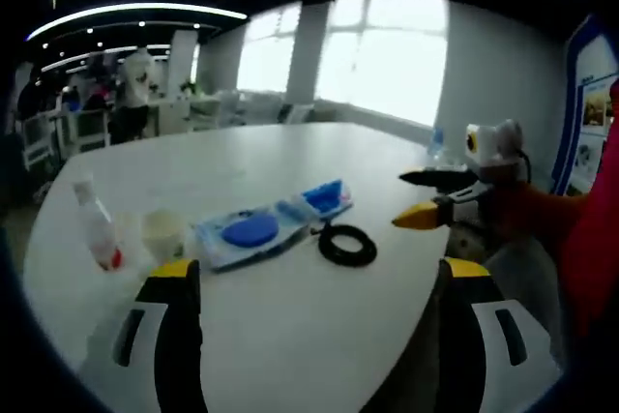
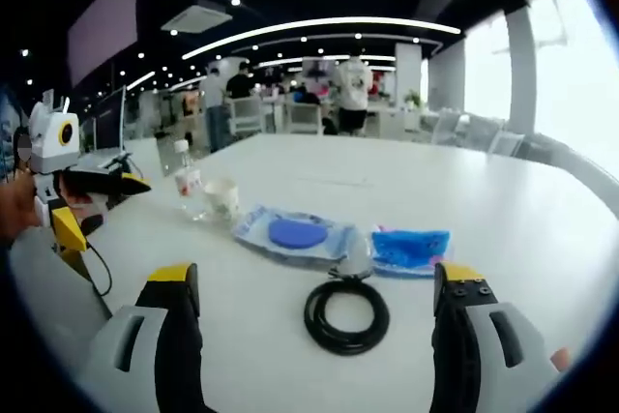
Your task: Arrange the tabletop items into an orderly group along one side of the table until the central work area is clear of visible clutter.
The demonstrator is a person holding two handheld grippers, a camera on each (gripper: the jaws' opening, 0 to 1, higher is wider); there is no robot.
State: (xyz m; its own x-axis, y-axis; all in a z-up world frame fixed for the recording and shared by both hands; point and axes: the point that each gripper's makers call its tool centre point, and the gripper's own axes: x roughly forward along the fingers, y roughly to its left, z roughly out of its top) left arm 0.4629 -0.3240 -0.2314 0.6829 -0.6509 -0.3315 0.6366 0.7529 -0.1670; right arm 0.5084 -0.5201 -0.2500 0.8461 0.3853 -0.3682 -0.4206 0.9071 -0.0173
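1. In the left gripper view the left gripper (image 1: 314,282) is hovering over the white table (image 1: 290,355) with its jaws spread wide and nothing between them; ahead of its left jaw a clear bottle (image 1: 97,224) with a red label is standing, and a small cup (image 1: 162,232) is sitting just beside it.
2. Ahead between the jaws a wipes pack (image 1: 250,232) with a blue round lid is lying flat; a smaller blue packet (image 1: 324,198) is touching its far end, and a black cable coil (image 1: 347,245) is lying just beside them, nearer the right jaw.
3. Beyond the right jaw the right gripper (image 1: 421,198) is reaching in, jaws parted and empty.
4. In the right gripper view the left gripper (image 2: 116,202) is showing far left of the jaws; the bottle (image 2: 187,181) and cup (image 2: 221,199) are standing ahead of the left jaw.
5. The wipes pack (image 2: 295,235) and blue packet (image 2: 411,249) are lying ahead; the coil (image 2: 346,315) is resting closest, between the released jaws of the right gripper (image 2: 316,282).
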